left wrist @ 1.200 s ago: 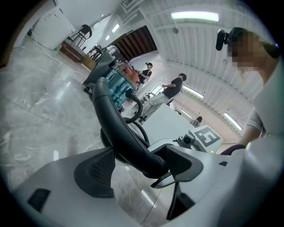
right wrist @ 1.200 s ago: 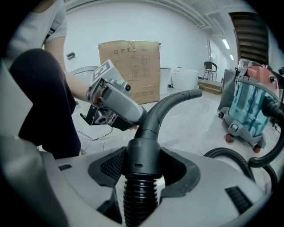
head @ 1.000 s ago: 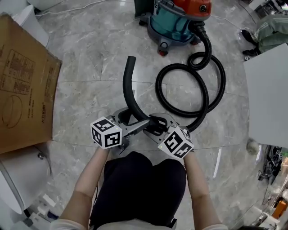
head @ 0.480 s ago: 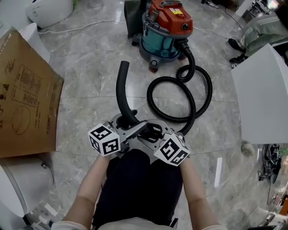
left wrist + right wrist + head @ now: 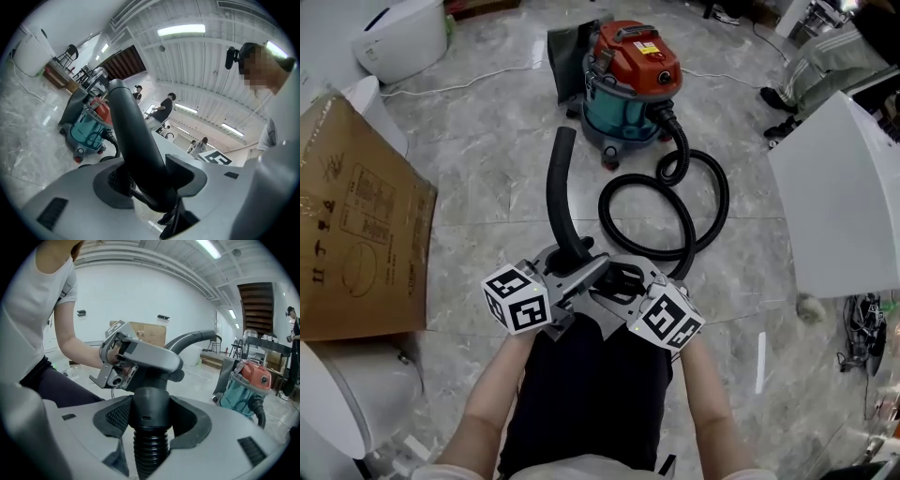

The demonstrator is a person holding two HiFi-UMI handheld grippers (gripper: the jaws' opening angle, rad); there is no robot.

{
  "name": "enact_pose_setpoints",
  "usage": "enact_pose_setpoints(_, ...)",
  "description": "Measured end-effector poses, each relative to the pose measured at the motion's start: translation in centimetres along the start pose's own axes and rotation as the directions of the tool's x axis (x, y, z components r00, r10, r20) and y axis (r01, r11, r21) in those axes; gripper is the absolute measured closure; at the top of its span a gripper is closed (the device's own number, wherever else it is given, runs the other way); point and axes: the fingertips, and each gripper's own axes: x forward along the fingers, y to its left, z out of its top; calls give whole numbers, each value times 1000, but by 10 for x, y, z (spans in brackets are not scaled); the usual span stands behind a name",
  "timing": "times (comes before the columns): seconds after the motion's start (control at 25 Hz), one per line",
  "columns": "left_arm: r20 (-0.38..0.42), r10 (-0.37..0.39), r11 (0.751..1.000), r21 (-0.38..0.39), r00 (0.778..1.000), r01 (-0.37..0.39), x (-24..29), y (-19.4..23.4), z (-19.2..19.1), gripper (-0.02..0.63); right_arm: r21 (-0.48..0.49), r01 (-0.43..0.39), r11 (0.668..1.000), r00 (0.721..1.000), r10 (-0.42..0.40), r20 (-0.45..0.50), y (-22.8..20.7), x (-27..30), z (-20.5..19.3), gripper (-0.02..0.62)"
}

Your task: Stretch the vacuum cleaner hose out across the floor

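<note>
Left tongs [image 5: 150, 180] are closing on the smooth bent tube [image 5: 555, 183] at the end of the hose [image 5: 717, 202]. The pads touch it on both sides. Right tongs [image 5: 151, 418] are squeezed tight on the smooth collar [image 5: 150, 401] of the hose, just where the bumpy part starts. Both sit close together, right in front of the person's legs [image 5: 591, 384]. From there the black hose runs over the gray floor [image 5: 487, 169], makes a loop, and goes into the red and blue-green vacuum cleaner [image 5: 628, 84]. A brown box [image 5: 356, 234] stands off to the left.
</note>
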Motion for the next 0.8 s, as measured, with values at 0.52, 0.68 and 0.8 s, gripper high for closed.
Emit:
enact_pose_setpoints(0.52, -38, -24, 1000, -9, 999, 24, -10, -106, 124, 428, 37, -33, 999, 999, 33, -11, -6, -74, 138, 351)
enact_pose_setpoints(0.68, -53, -19, 999, -29, 998, 18, -20, -137, 164, 434, 57, -49, 997, 999, 50, -19, -3, -96, 185, 351)
enact_pose_setpoints(0.8, -49, -26, 998, -54, 998, 24, -32, -161, 193, 440, 66, -66, 996, 998, 67, -9, 3, -110, 221, 351)
